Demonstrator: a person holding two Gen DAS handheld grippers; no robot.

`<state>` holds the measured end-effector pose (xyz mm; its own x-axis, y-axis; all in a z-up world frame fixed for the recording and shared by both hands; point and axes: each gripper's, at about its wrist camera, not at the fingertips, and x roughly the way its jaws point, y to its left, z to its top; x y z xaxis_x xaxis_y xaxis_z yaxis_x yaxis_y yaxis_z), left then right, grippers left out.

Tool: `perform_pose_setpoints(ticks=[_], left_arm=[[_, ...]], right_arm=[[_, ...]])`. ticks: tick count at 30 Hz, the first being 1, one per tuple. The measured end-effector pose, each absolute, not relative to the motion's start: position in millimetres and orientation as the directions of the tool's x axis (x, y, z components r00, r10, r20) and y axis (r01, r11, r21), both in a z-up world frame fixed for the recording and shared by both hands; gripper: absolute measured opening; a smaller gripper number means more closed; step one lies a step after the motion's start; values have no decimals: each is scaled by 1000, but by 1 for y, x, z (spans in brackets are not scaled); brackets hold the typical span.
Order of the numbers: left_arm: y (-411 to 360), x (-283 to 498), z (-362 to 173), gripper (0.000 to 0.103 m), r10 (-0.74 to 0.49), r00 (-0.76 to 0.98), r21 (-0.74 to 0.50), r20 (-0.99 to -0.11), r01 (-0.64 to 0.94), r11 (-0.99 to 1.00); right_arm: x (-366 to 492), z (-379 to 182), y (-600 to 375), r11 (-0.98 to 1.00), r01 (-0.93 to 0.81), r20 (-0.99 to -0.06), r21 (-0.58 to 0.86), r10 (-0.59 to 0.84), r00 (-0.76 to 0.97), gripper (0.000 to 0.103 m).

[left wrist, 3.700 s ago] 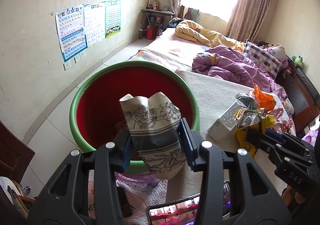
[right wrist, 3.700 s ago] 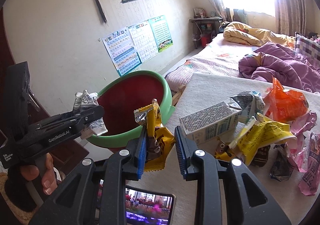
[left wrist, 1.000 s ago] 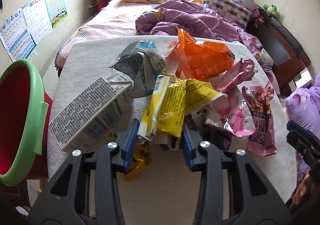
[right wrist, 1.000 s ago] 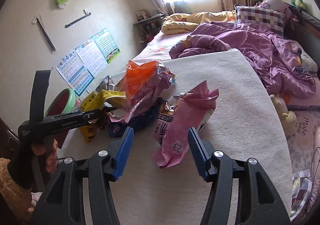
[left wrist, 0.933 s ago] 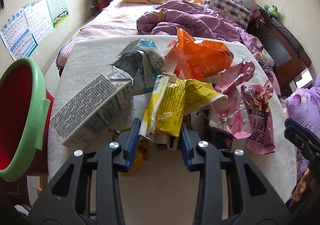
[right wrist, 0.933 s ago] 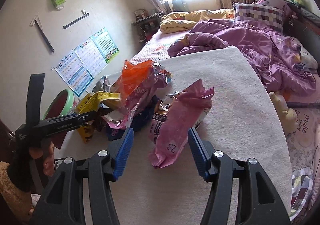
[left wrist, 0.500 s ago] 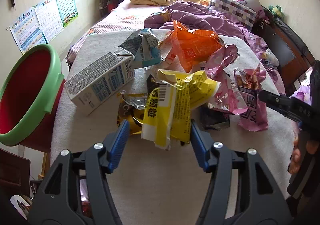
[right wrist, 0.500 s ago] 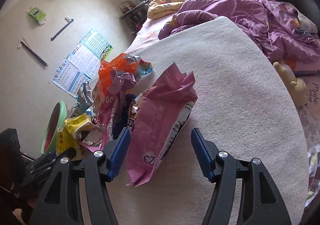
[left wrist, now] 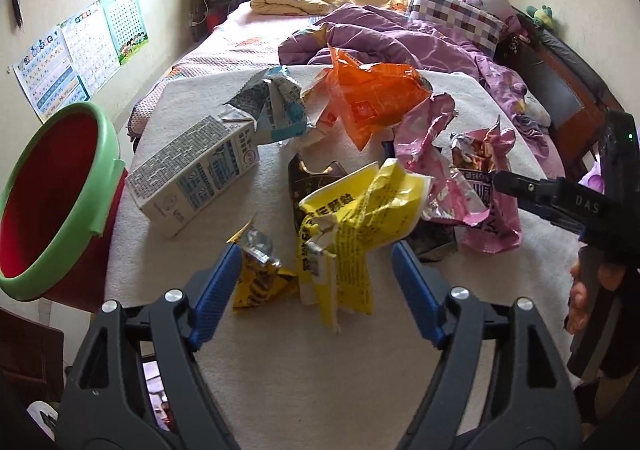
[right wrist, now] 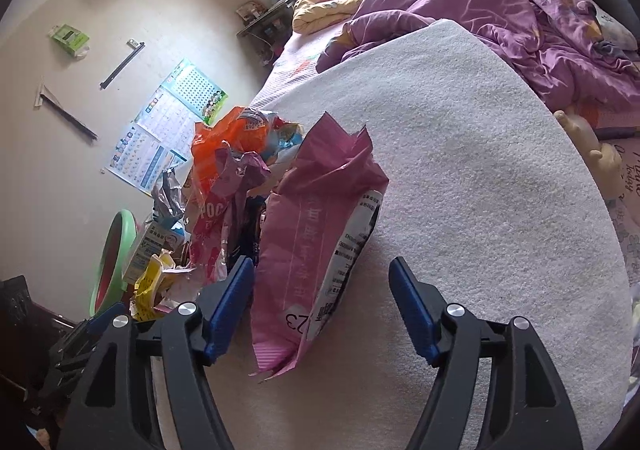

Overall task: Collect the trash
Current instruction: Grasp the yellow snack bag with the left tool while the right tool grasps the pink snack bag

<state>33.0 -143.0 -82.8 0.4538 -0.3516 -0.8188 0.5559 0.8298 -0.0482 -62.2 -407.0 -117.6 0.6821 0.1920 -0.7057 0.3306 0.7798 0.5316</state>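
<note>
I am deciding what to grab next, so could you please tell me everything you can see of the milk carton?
The milk carton is a white box of what looks like coated card, lying on its side on the pale mat. One broad face is covered in fine black print, another carries blue panels. Its torn-open top points toward the far crumpled grey-blue wrapper, which rests against it. It lies beside the green-rimmed red tub, clear of both tongs.

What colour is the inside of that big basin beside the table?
Red inside, with a green rim: the basin shows best in the left wrist view.
</note>
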Motion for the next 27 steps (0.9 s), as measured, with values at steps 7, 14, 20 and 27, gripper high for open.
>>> perform_pose_setpoints(ticks=[7,14,20,27], left_arm=[[-162,39,-98,49,-312,459,3,-832,567,824],[-151,34,-98,31,-342,454,-60,-822,530,846],[-138,20,-73,31,-382,505,-102,-774,497,862],[-125,14,-59,31,-410,522,-147,-748,472,869]], right_arm=[[-57,-115,-398,802,310,-712,511,192,676,68],[-53,-114,-398,806,315,-717,501,182,673,68],[-55,-113,-393,819,286,-703,498,188,686,41],[-70,-76,-392,829,256,-618,497,132,775,39]])
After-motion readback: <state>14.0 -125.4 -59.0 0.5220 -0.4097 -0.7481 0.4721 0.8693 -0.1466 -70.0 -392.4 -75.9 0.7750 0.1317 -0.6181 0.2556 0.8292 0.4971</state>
